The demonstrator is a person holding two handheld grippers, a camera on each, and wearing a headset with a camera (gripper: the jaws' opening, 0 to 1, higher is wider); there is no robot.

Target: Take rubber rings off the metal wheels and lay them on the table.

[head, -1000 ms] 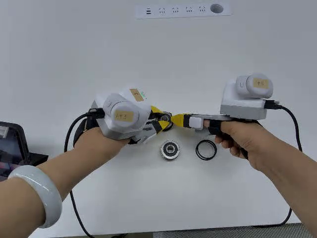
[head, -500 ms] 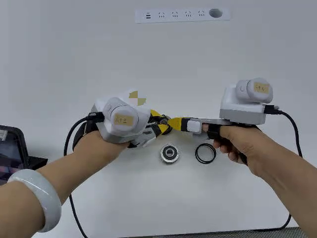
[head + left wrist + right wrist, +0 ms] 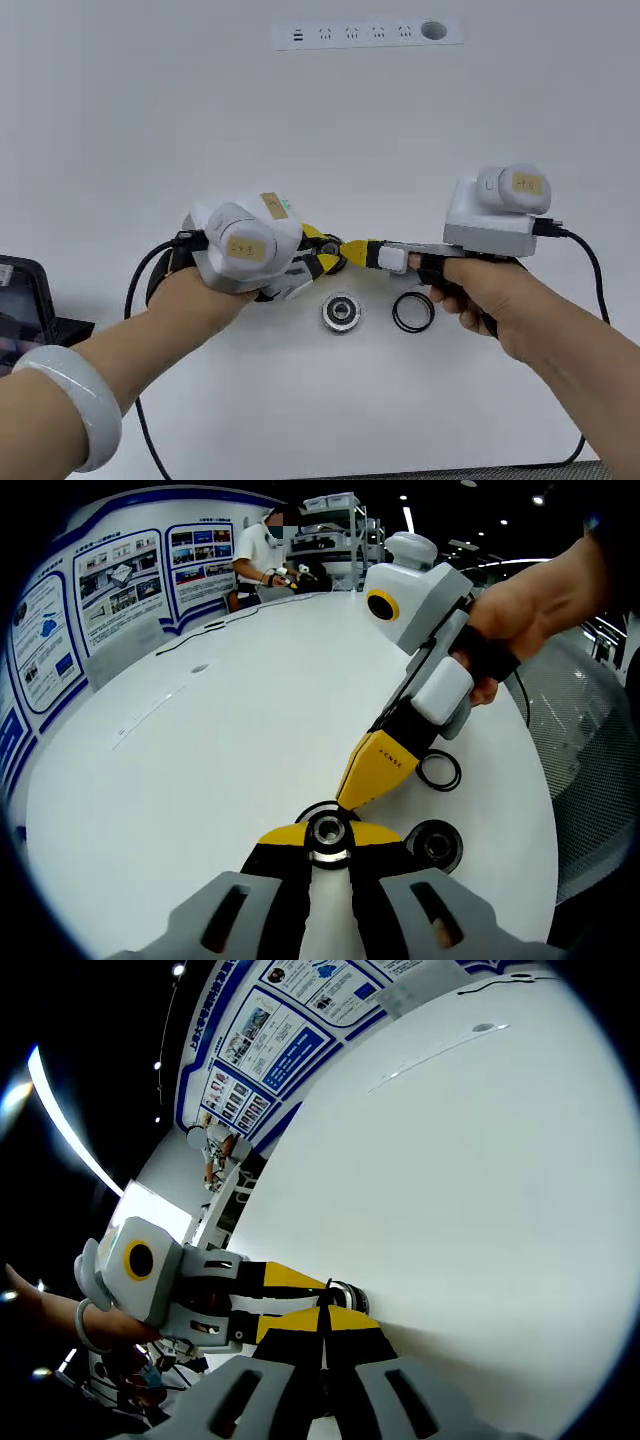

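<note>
Rubber ring sits on the metal wheel, which my left gripper clamps between its jaws. My right gripper has its jaws pressed together, tips at that ring's edge. Both hands are level, the grippers tip to tip. A second wheel and a loose ring lie on the table near the clamped wheel, on my side.

The left gripper and the right gripper are cased in white and light-grey shells, each topped by a rounded drum on which a tan label is stuck. The fingers are tipped in yellow over black, and small black lettering is printed on a yellow finger of the right gripper. A black cable is led from the left shell at 9 o'clock, another from the right shell at 3 o'clock. A pale, smooth bangle is worn on the left wrist.
</note>
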